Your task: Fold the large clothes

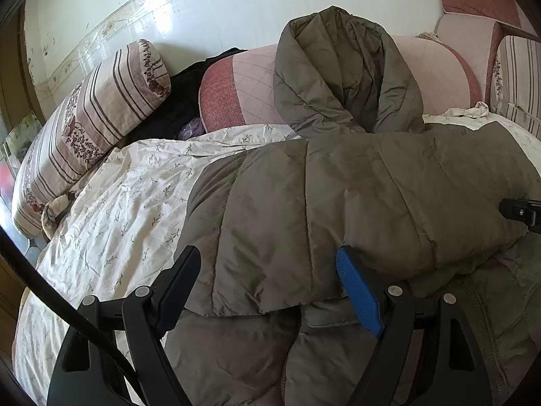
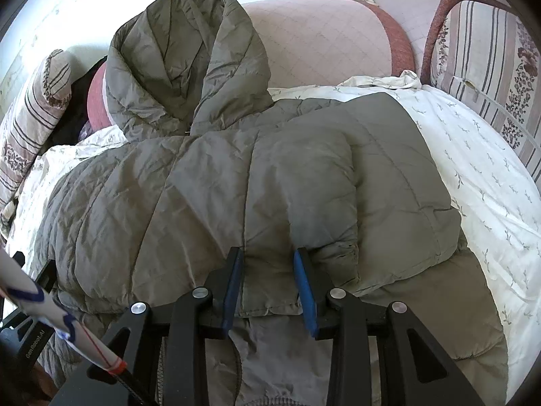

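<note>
The olive puffer jacket [image 1: 338, 186] fills the frame's centre on the bed [image 1: 118, 203]. The left hand-held gripper [image 1: 270, 280] gapes wide; the right hand-held gripper [image 2: 268, 287] straddles its folded hem, apparently unclenched. Only the right view shows "GenRobot.AI" lettering [image 2: 34, 344] at lower left.

one jacket [image 2: 236, 186], two striped pillows [image 1: 91, 115] — one quilt [image 1: 128, 196]

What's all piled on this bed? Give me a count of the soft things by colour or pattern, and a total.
Olive-green puffer jacket: 1
White floral quilt: 1
Striped floral pillows: 2, one on the left, one on the right
Pink quilted bolster with a red end: 1
Black garment, bunched between pillow and bolster: 1
Total: 6
</note>
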`<act>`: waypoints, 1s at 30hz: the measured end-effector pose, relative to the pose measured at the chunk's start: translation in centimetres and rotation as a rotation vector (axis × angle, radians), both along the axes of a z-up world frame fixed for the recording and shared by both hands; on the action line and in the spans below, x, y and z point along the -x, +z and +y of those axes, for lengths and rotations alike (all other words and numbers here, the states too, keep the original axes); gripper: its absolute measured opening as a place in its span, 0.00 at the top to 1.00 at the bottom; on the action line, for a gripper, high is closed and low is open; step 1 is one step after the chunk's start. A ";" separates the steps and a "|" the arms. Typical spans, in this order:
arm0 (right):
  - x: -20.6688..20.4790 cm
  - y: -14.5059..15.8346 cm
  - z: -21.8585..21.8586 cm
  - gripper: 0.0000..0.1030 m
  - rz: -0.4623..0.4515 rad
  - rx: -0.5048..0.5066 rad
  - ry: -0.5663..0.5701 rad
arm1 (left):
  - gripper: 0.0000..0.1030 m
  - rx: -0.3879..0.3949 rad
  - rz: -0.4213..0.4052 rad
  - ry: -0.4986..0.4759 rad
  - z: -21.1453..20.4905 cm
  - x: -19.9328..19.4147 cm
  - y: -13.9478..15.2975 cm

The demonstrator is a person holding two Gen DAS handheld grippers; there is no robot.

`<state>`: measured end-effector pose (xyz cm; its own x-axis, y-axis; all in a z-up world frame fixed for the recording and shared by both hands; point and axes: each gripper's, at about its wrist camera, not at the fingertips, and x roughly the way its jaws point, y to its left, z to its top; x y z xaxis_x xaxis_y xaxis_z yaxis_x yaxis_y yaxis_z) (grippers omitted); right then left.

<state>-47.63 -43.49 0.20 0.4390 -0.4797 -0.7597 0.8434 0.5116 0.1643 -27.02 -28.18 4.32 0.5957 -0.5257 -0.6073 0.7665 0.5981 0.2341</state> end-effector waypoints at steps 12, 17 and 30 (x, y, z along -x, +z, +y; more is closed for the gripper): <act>-0.1 0.0 0.0 0.66 0.006 0.000 0.001 | 0.21 0.004 -0.005 -0.002 -0.1 0.1 0.0; 0.0 0.1 0.0 0.66 0.002 -0.005 -0.001 | 0.21 0.005 -0.011 -0.003 -0.1 0.1 0.2; 0.1 0.3 0.1 0.65 -0.007 -0.007 -0.004 | 0.21 0.006 -0.011 -0.002 -0.1 0.3 0.2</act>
<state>-47.69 -43.36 0.46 0.4425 -0.4761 -0.7600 0.8443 0.5067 0.1742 -27.28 -28.33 4.53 0.6011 -0.5308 -0.5974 0.7652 0.5980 0.2386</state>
